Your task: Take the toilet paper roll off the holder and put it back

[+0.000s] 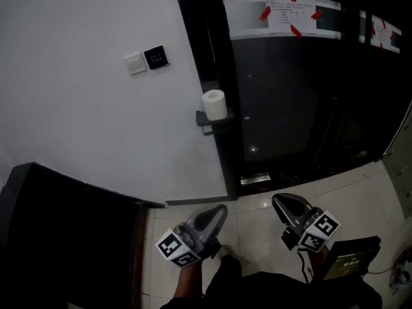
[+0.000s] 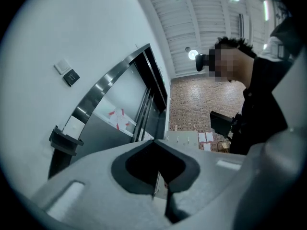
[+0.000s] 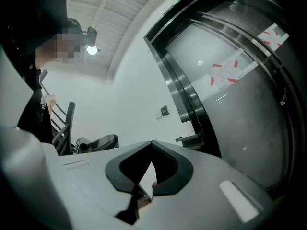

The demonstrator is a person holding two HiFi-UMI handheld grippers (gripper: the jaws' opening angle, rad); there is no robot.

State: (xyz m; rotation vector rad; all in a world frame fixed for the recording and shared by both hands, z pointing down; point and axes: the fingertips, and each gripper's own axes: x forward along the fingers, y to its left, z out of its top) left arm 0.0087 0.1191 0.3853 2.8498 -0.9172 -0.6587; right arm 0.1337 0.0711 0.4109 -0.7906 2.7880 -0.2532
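Observation:
A white toilet paper roll (image 1: 214, 103) stands upright on a small black holder (image 1: 211, 119), which is fixed at the white wall's edge beside the dark door. Both grippers are low near the floor and well short of it. My left gripper (image 1: 222, 209) is shut and empty, its tips meeting (image 2: 152, 141). In its view the roll (image 2: 74, 126) sits on the holder (image 2: 64, 140) far to the left. My right gripper (image 1: 278, 200) is also shut with nothing held (image 3: 151, 142). Its view shows the holder (image 3: 191, 139) ahead, but I cannot make out the roll there.
Two switch plates (image 1: 147, 60) hang on the white wall. The dark glossy door (image 1: 290, 108) carries a paper notice (image 1: 288, 15) held by red tape. A dark cabinet (image 1: 64, 237) fills the lower left. A black box (image 1: 351, 256) lies on the tiled floor at lower right.

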